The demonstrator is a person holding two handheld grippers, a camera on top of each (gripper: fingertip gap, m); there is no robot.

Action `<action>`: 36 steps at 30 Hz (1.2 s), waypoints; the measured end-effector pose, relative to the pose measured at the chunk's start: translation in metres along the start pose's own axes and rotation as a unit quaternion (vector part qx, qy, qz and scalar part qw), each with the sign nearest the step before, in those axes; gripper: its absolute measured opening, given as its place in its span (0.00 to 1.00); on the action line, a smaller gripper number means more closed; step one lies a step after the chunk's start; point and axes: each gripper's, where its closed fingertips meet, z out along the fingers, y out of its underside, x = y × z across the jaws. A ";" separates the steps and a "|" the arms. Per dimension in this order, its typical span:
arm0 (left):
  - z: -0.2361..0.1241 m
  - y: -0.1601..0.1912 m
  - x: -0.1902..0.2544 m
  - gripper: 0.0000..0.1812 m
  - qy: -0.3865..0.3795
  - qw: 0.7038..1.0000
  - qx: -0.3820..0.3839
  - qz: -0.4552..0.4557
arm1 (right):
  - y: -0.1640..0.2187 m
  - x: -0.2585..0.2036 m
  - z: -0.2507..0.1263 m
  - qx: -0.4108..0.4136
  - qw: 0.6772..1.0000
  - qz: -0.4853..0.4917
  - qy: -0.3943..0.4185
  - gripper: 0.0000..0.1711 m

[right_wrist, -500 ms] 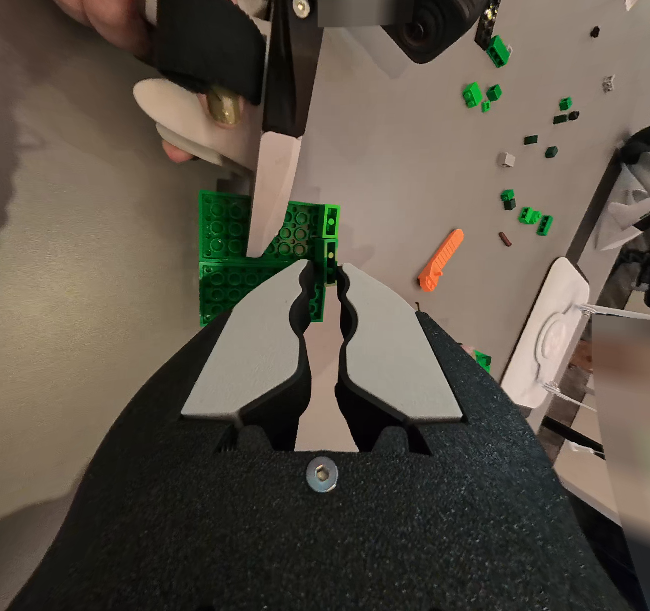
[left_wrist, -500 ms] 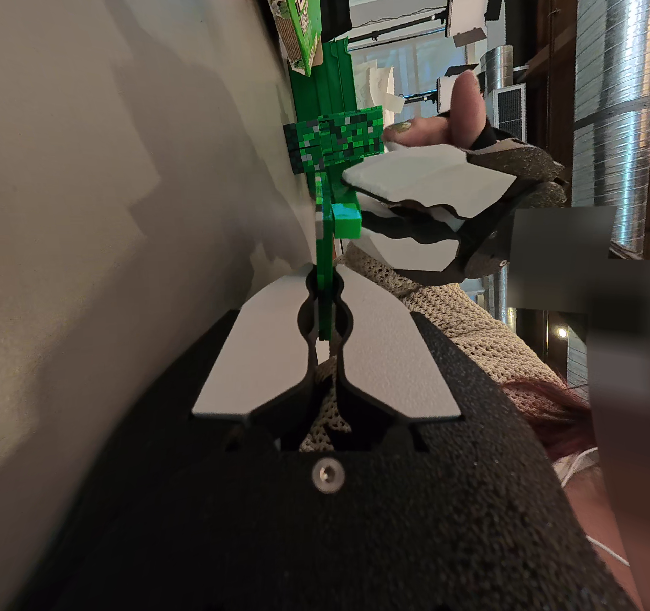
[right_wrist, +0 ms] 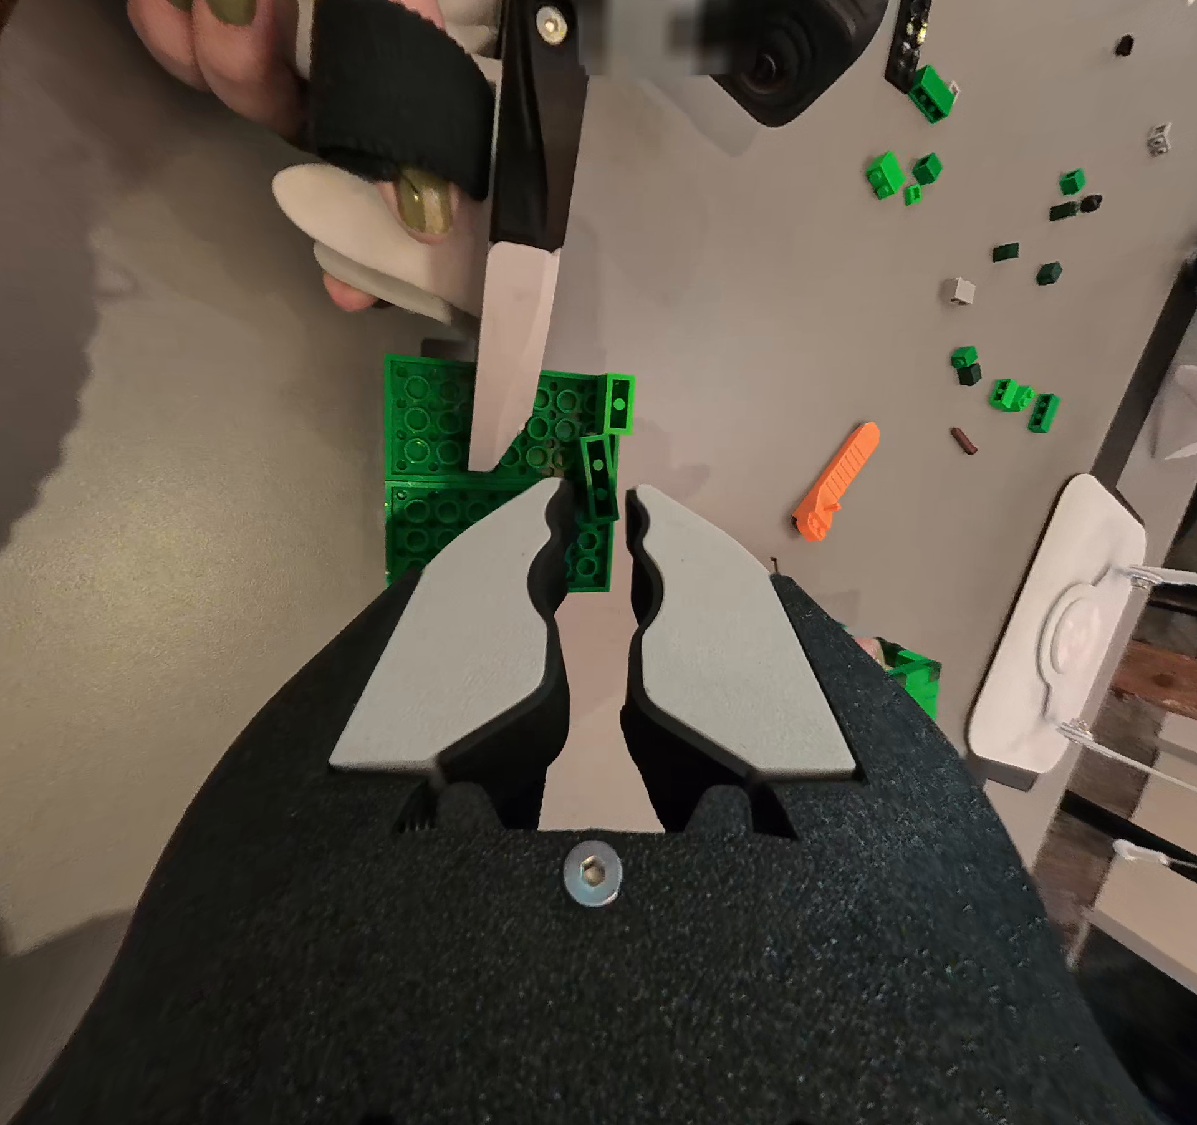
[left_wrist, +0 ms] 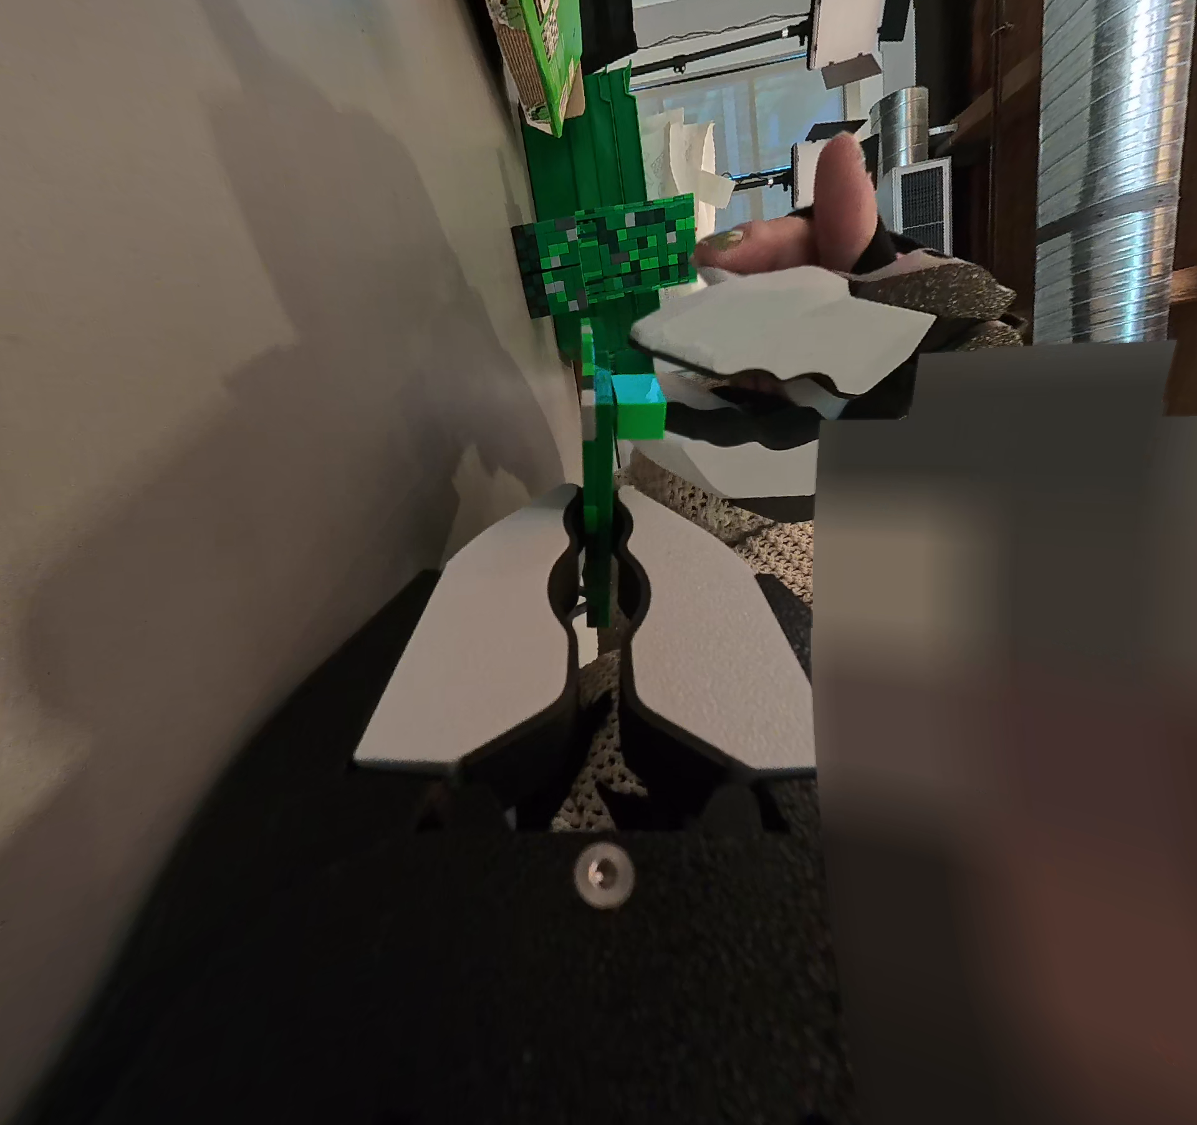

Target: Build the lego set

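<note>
A: Green plate assembly [right_wrist: 427,446] is the landmark — held on edge above the grey table [right_wrist: 162,575], its hollow underside facing the right wrist camera. The left gripper [left_wrist: 599,511] is clamped on its lower edge, one finger showing as a pale blade [right_wrist: 512,349] across the plate's face.

B: And the right gripper [right_wrist: 592,498]?

A: Jaws apart, holding nothing. A small green brick [right_wrist: 599,478] hangs tilted at the plate's right edge, just past the right fingertips; a second small brick [right_wrist: 620,402] sits square just above it.

B: So the tilted one isn't seated?

A: That's my reading — it looks half pressed. If the right gripper pushes off-centre, it could pop loose and drop to the table among the loose green pieces [right_wrist: 907,174], well right of the plate.

B: Other risks?

A: The plate is pinched only along a thin edge, so a hard sideways push could pivot it in the left jaws or split the joined plates. The orange brick separator [right_wrist: 835,485] lies right of the plate, untouched. Beyond the plate, in the left wrist view, stands a pixel-patterned green block [left_wrist: 609,258]
</note>
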 end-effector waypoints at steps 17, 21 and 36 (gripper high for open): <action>0.000 0.002 0.001 0.03 0.009 1.000 -0.011 -0.016 | 0.000 0.000 0.000 0.003 0.997 0.070 -0.038 0.05; 0.000 0.002 0.002 0.03 0.012 1.000 -0.013 -0.018 | 0.000 0.000 0.000 0.005 0.995 0.081 -0.050 0.05; 0.001 0.006 0.003 0.03 0.017 0.999 -0.024 -0.017 | 0.001 -0.010 -0.005 0.013 0.987 0.122 -0.106 0.11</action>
